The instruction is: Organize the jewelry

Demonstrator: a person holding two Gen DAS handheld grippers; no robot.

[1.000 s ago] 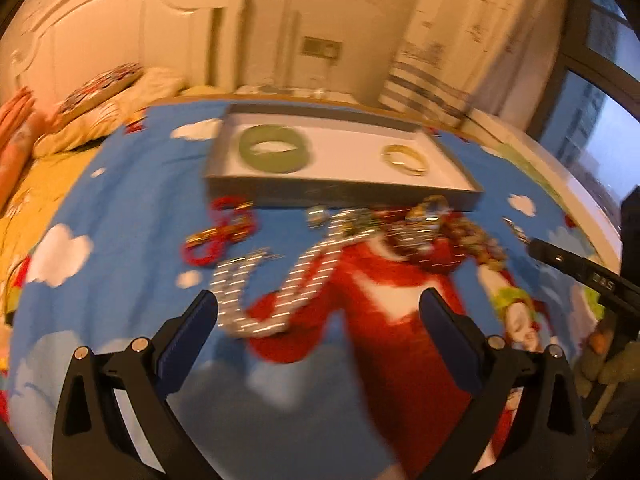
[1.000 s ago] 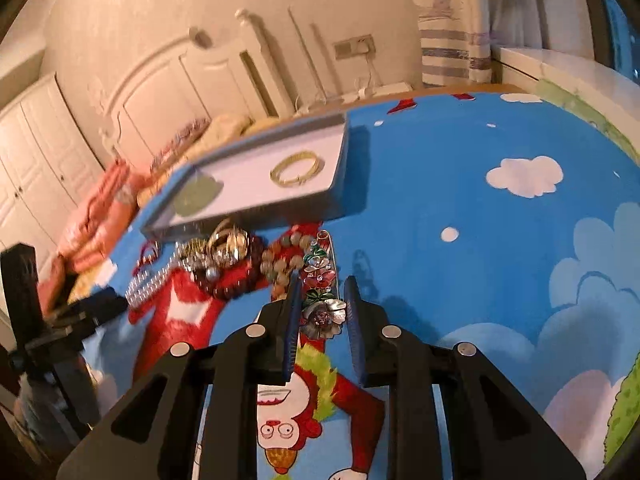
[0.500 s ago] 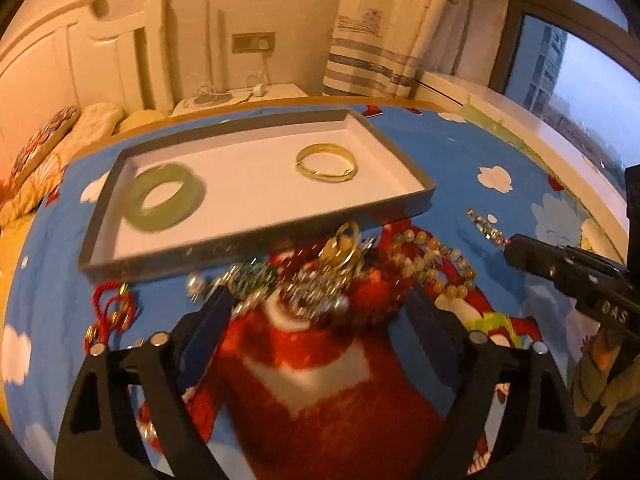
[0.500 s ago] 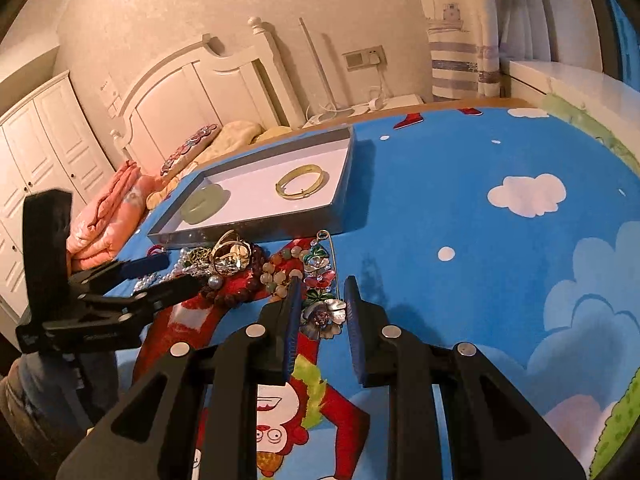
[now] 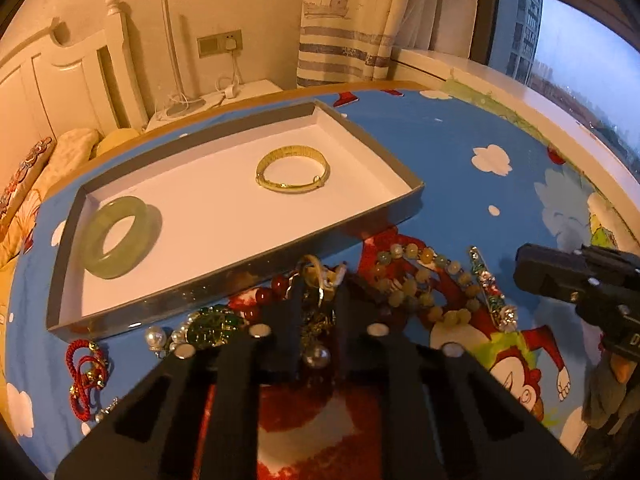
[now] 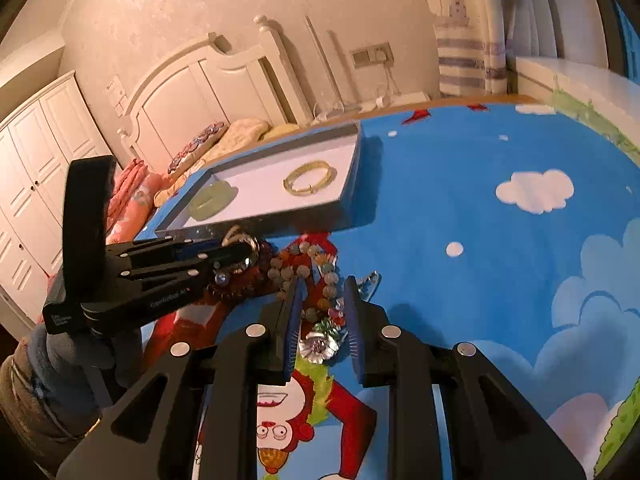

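A grey tray with a white floor (image 5: 248, 264) (image 6: 344, 208) holds a green jade bangle (image 5: 118, 242) (image 6: 212, 200) and a gold bangle (image 5: 292, 174) (image 6: 308, 178). In front of it lies a tangled pile of jewelry on the cartoon cloth. My left gripper (image 5: 318, 292) (image 6: 240, 254) has its fingers nearly shut around a gold ring-shaped piece with pearls (image 5: 320, 276) in the pile. My right gripper (image 6: 322, 300) (image 5: 532, 268) has its fingers close on either side of a flower brooch pin (image 6: 320, 344) (image 5: 490, 288), beside a pale bead bracelet (image 5: 416, 280) (image 6: 304, 268).
A red cord knot (image 5: 84, 376) and a green pendant with pearls (image 5: 204, 326) lie at the left of the pile. The blue cartoon cloth (image 6: 500, 272) covers the table. A bed with pillows (image 6: 224, 140) and a wardrobe (image 6: 28, 184) stand behind.
My left gripper has swung right from the silver chain to the middle of the pile, come down and closed from wide open. My right gripper stays around the brooch, slightly nearer the pile.
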